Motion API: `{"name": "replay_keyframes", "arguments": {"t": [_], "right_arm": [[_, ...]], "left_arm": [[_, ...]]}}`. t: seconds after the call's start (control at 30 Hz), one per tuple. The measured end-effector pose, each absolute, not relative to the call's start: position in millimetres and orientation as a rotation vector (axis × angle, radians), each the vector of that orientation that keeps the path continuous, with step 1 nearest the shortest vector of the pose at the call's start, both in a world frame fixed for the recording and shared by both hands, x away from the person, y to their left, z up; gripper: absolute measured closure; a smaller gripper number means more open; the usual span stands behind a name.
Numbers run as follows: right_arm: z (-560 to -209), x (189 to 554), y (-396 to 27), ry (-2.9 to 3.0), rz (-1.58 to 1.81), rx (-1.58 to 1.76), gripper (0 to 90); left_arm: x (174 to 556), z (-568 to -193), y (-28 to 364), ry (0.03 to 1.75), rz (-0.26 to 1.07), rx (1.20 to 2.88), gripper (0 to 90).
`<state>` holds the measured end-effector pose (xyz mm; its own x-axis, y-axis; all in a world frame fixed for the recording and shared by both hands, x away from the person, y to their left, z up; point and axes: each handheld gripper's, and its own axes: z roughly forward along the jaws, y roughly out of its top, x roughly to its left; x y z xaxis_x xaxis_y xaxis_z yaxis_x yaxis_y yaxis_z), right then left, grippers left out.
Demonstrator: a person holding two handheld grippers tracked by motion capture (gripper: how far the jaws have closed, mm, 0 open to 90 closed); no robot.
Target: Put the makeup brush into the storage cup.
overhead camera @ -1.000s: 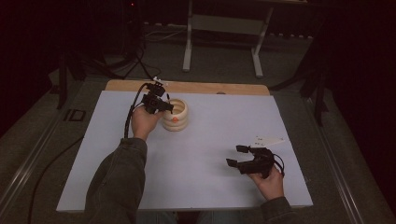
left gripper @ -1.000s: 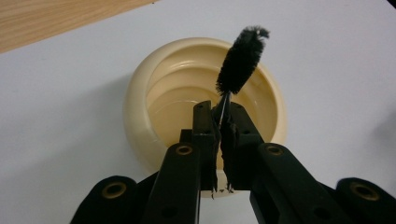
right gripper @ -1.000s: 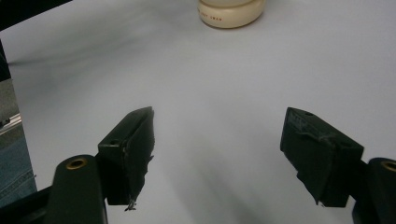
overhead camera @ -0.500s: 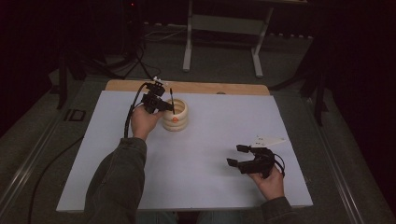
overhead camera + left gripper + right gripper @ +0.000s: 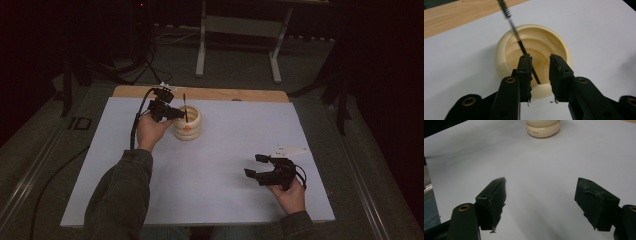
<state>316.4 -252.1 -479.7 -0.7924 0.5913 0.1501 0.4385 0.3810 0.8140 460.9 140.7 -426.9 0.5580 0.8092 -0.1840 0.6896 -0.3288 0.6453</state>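
Little has shifted since a moment ago: my left gripper (image 5: 540,75) still hovers over the cream ribbed round pot (image 5: 188,123) at the far left of the white table (image 5: 225,150), jaws narrowly parted. A thin black bristle brush (image 5: 510,20) leans inside the pot. My right gripper (image 5: 262,169) rests near right, jaws wide.

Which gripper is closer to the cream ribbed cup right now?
Left. The left gripper hangs over the cream cup, jaws open above its mouth. The right gripper sits far off, open over bare table.
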Motion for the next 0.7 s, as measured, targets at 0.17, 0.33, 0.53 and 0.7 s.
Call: {"name": "replay_keyframes", "arguments": {"t": [0.17, 0.33, 0.53, 0.7], "right_arm": [[-479, 316, -255, 2.454, 1.379, 0.943, 24.7], [-478, 316, -259, 2.436, 1.383, 0.961, 24.1], [-478, 316, -262, 2.418, 1.381, 0.978, 23.1], [-479, 316, -262, 2.415, 1.377, 0.987, 22.6]], "left_arm": [[454, -426, 144, 1.171, 0.221, 2.078, 65.0], [446, -427, 147, 1.169, 0.246, 2.07, 57.3], [439, -425, 151, 1.141, 0.242, 2.057, 53.2], [434, -425, 154, 1.137, 0.252, 2.05, 47.7]]}}
